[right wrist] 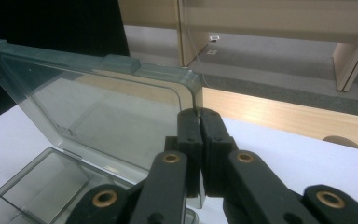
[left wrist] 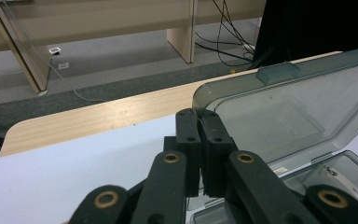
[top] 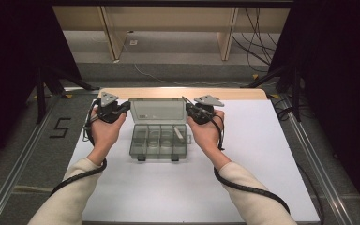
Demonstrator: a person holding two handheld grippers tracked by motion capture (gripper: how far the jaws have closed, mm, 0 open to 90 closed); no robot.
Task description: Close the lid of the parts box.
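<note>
Left claw point(left wrist: 199, 122) and right claw point(right wrist: 198, 120) are each clamped thin on an edge of the box lid point(top: 157, 110) — the left on the lid's left side edge, the right on its right side edge, both close under the upper corners. In each gripper view the smoky clear plastic disappears straight into the closed pads, so both claws appear to be holding the lid, which stands raised, nearly upright, between them.

Below and between the two claws, the compartment box point(top: 159, 140) sits open on the white worktop point(top: 258, 154), its hinge side toward the claws and its two dark latches point(top: 158, 158) on the near edge, toward the person. One small pale item point(top: 180, 133) lies in the compartment nearest the right claw; what it is cannot be told.

Doing this step well likely means moving both claws together — same height, same pace — so the thin lid swings on its hinge without twisting. An uneven pull could flex the plastic or drag the light box across the worktop. Grips this close to the corners are shallow, so a slow, level arc seems safer than a quick one.
</note>
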